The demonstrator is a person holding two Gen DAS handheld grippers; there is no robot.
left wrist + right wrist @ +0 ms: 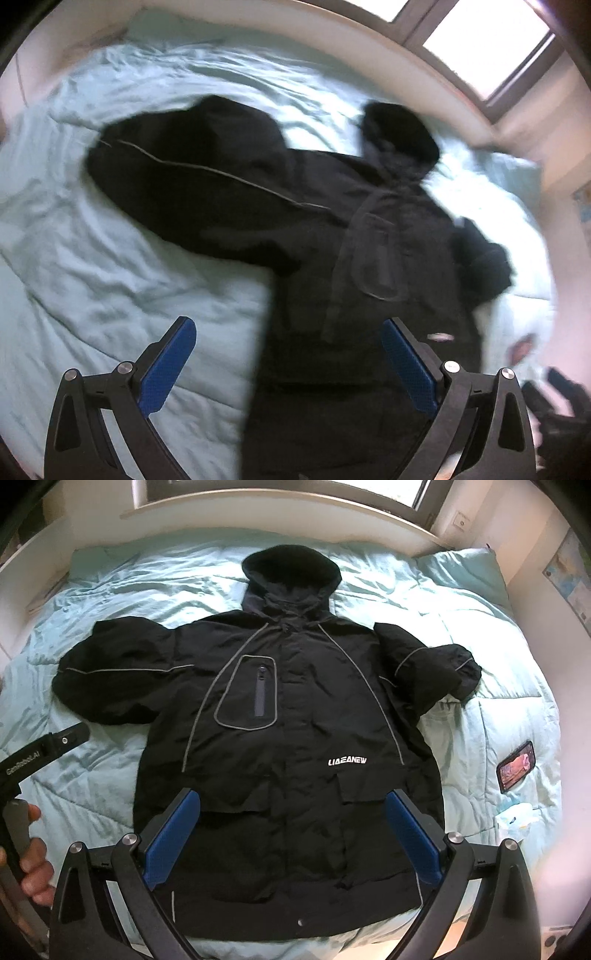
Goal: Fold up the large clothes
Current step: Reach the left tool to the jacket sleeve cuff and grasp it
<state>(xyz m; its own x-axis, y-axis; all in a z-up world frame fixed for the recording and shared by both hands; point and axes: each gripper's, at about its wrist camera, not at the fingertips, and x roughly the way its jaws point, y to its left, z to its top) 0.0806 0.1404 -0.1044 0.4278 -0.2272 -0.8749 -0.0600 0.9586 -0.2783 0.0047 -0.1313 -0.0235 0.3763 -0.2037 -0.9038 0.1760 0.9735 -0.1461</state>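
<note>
A black hooded jacket (288, 738) lies front-up, sleeves spread, on my pale green duvet (110, 775); my left gripper (288, 365) and right gripper (291, 834) hover above, both spread wide, holding nothing.

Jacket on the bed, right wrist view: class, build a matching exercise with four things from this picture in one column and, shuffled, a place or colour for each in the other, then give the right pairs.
Column A
1. hood
2. chest pocket
3. phone
4. gripper pads

Column B
a. blue
b. lying on the duvet, right of the jacket
c. outlined in grey piping, left of the front zip
d. at the jacket's far end, toward the window

Pairs: 1-d, 2-c, 3-b, 4-a
</note>
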